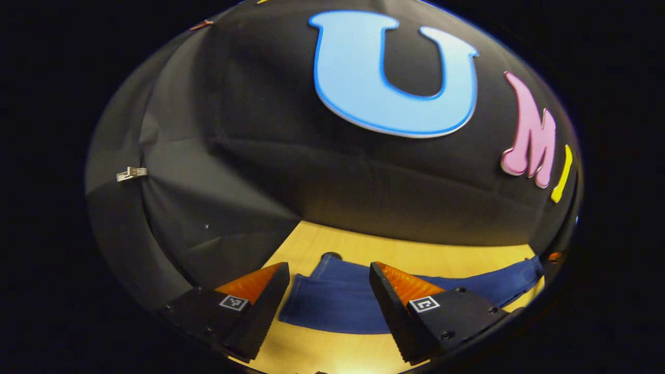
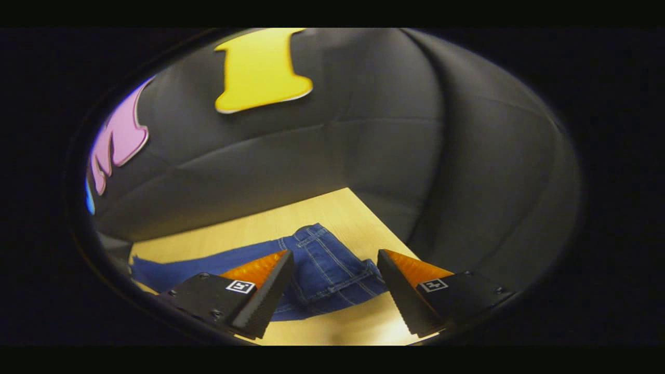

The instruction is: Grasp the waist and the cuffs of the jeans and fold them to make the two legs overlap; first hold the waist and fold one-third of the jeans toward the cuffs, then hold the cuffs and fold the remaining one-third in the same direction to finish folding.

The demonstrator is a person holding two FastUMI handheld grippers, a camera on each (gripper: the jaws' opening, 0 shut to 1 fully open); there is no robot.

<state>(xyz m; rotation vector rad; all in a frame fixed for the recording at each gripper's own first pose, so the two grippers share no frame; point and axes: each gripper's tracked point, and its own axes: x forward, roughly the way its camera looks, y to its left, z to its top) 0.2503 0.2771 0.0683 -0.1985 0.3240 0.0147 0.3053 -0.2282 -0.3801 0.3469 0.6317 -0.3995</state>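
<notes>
Left hand-held gripper [image 1: 329,291] wide open above jeans [image 1: 337,306] cuffs; right hand-held gripper [image 2: 335,278] wide open above waist; both empty.

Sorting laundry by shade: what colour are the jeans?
Dark blue denim; the jeans show best in the right gripper view, where the seams are visible.

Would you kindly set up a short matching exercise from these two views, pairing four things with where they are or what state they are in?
Things:
1. left gripper
2. right gripper
3. jeans
4. table

Descriptions:
A. light wood surface, running up to the black booth wall
B. open, fingers apart above the waist end
C. blue denim lying flat and stretched out, not yet folded
D. open, fingers apart above the cuff end

Pairs: 1-D, 2-B, 3-C, 4-A
</notes>
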